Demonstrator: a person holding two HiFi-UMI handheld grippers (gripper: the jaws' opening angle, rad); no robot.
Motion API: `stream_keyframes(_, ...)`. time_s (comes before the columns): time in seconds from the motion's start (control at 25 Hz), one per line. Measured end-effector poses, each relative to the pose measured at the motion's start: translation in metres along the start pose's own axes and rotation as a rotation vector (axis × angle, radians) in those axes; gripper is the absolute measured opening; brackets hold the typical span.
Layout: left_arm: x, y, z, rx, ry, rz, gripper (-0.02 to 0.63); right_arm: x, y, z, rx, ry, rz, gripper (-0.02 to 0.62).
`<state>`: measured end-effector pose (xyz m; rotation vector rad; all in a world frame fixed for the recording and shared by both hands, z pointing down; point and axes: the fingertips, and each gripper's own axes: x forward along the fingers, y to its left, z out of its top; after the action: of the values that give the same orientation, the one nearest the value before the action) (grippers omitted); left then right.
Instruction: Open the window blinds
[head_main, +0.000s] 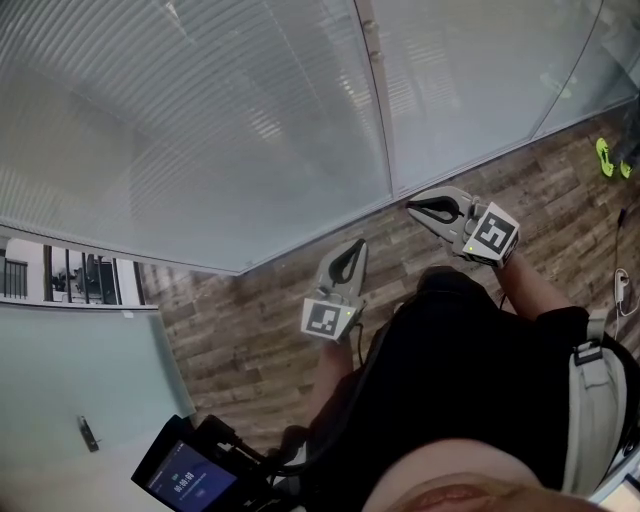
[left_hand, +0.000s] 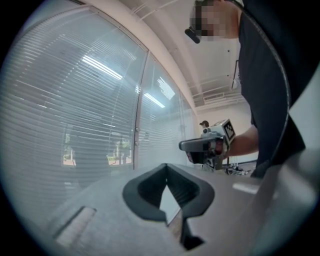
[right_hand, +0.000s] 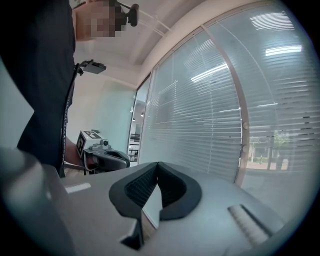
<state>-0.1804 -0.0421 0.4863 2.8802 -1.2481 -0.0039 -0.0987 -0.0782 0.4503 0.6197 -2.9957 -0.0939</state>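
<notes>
Left gripper (left_hand: 166, 166): closed, empty | right gripper (right_hand: 157, 165): closed, empty | blinds (head_main: 200, 120): untouched

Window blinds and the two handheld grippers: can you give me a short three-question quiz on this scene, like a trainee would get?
1. True or false: the right gripper is clamped on a slat of the blinds.
2. The floor is: A carpet, B wood-look planks, C white tiles.
3. In the head view, which is nearer the window post: the left gripper or the right gripper?
Key: 1 false, its jaws are shut on nothing; 2 B; 3 the right gripper.
</notes>
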Motion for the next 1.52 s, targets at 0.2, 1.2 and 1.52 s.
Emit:
stream_keyframes(0.2,0.005,-0.002,-0.001,-0.005,0.008,-0.006,0.003,-0.001,-0.003,-0.005,0.016,0.001,0.009,0.005)
stream_keyframes(1.2,0.141,0.071,0.015,0.05,0.092,0.047,0.003,0.005,-0.162,-0.013,-0.017,-0.056,-0.01,0.005)
stream_keyframes(1.52,0.17,0.07,0.013,0.046,0.087,-0.008,0.003,-0.019,-0.182,-0.005,0.011,-0.075,-0.068,0.005)
